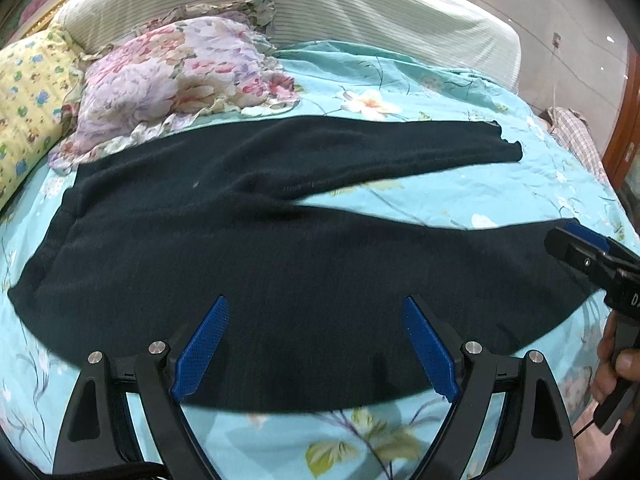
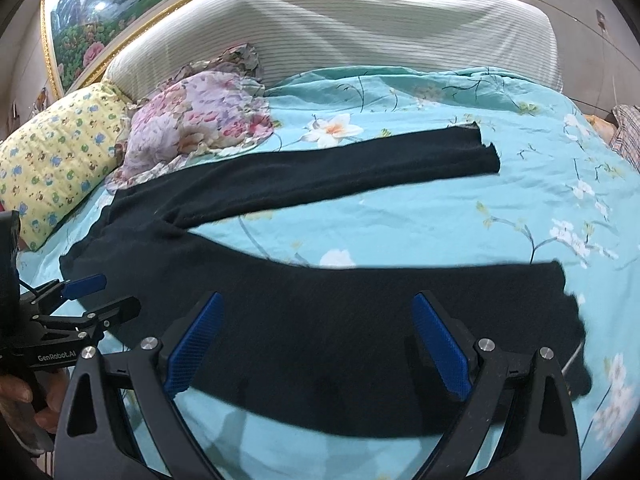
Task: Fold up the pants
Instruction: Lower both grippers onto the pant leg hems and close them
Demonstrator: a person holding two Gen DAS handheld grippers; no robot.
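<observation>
Dark knit pants (image 1: 248,248) lie flat on the turquoise floral bedspread (image 1: 460,196), waistband to the left, legs splayed in a V toward the right, so nothing is folded yet. Left claw (image 1: 316,348) hovers wide open over the near leg close to the seat, gripping nothing. Right claw (image 2: 316,344), equally open and empty, hangs over the same leg nearer its hem (image 2: 568,312). Probable intent: lift the near leg onto the far one. Floral pillow (image 1: 180,76) sits by the waistband.
</observation>
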